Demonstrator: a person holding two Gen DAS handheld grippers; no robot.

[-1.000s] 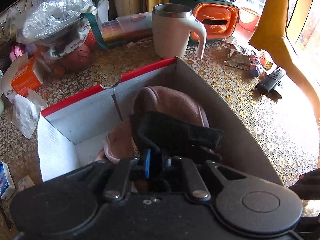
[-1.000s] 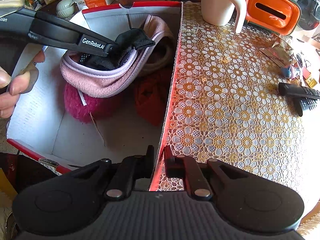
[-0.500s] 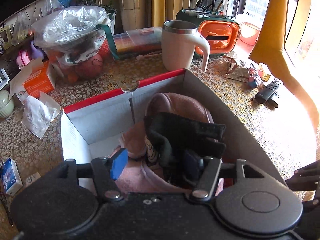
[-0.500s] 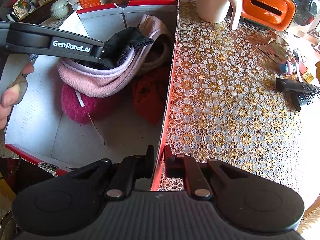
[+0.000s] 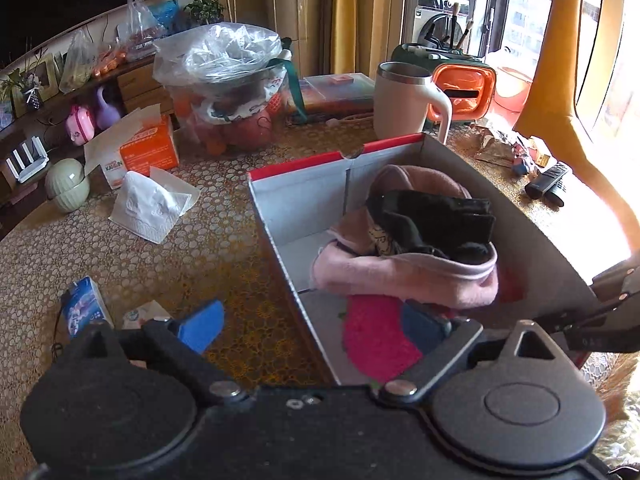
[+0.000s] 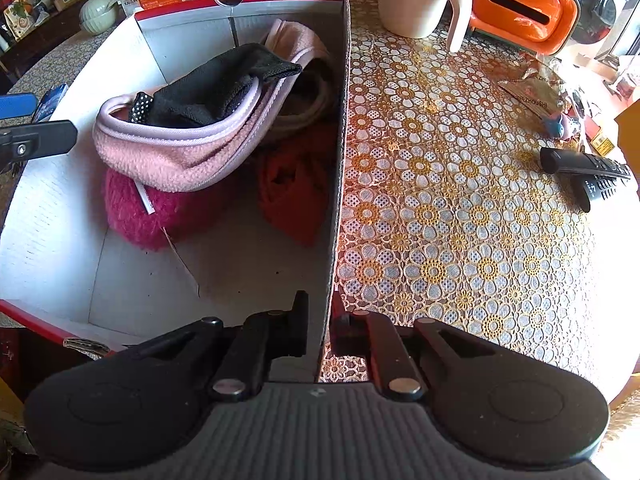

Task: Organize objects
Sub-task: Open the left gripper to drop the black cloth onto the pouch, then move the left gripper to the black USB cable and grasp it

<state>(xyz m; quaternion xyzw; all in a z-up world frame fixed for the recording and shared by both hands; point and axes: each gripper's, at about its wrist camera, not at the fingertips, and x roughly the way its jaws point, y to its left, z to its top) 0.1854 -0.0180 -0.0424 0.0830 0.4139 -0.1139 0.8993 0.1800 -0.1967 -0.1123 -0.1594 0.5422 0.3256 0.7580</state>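
Note:
A white cardboard box (image 5: pixel 300 196) with a red rim holds a pink fleece hat (image 5: pixel 400 276). A black sock (image 5: pixel 436 220) lies loose inside the hat. Under the hat sit a magenta fuzzy item (image 6: pixel 136 208) and an orange-red knit piece (image 6: pixel 296 192). My left gripper (image 5: pixel 312 328) hangs back over the box's near left wall, its jaws opening wide and gripping nothing. One blue pad (image 5: pixel 200 326) is outside the box and the other is inside. My right gripper (image 6: pixel 322 320) is shut on the box's right wall (image 6: pixel 338 160).
A cream mug (image 5: pixel 404 108) and an orange tissue holder (image 5: pixel 464 88) stand behind the box. Two black remotes (image 6: pixel 584 164) lie to its right on the lace tablecloth. To its left are a crumpled tissue (image 5: pixel 152 208), an orange carton (image 5: pixel 148 148) and a fruit bag (image 5: pixel 224 80).
My left gripper opened, let go of the black sock and pulled back and up out of the box. The sock stays in the pink hat. The right gripper kept its hold.

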